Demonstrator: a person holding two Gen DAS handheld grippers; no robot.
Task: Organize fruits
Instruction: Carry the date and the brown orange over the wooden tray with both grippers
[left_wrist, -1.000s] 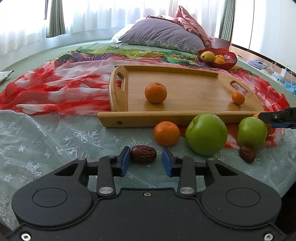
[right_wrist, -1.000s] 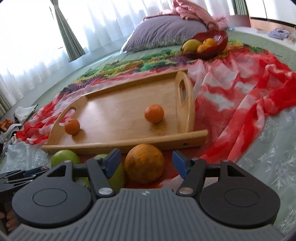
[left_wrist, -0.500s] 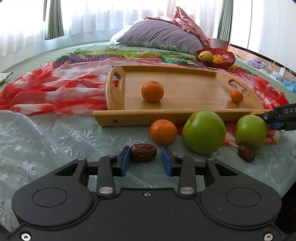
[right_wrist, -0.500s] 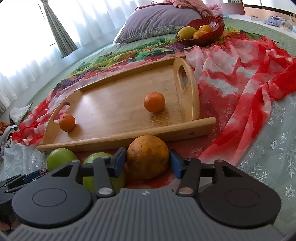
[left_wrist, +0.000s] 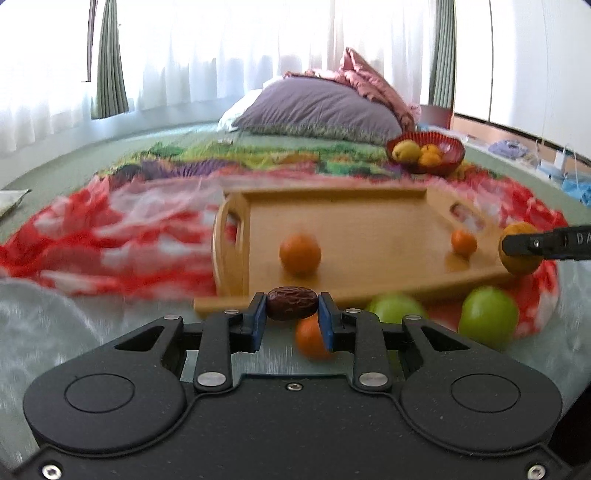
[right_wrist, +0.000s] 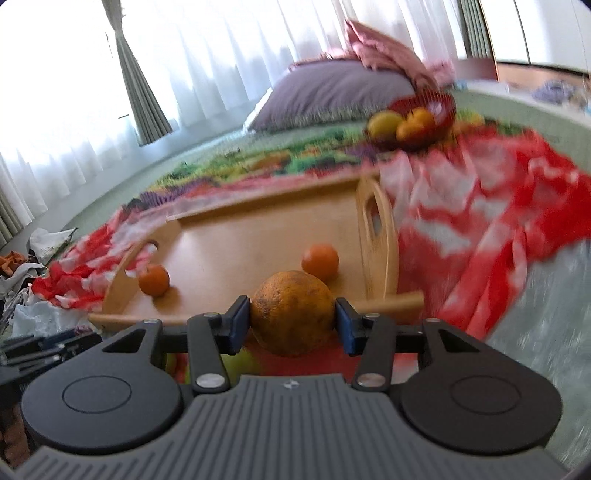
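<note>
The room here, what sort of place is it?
Probably a bedroom: a purple pillow lies at the head of a cloth-covered bed, with sheer curtains over the window behind.

Date (left_wrist: 291, 303): dark brown, wrinkled. Large orange (right_wrist: 292, 313): dull orange, brown speckling. Tangerines (left_wrist: 300, 254) (left_wrist: 464, 242): bright orange. Apples (left_wrist: 487, 318): green. Tray (left_wrist: 369, 221): pale wood. Scarf (left_wrist: 110, 236): red with white patches. Pillow (left_wrist: 317, 110): purple. Bowl (left_wrist: 448, 157): red. Finger pads (left_wrist: 258, 325): blue.
</note>
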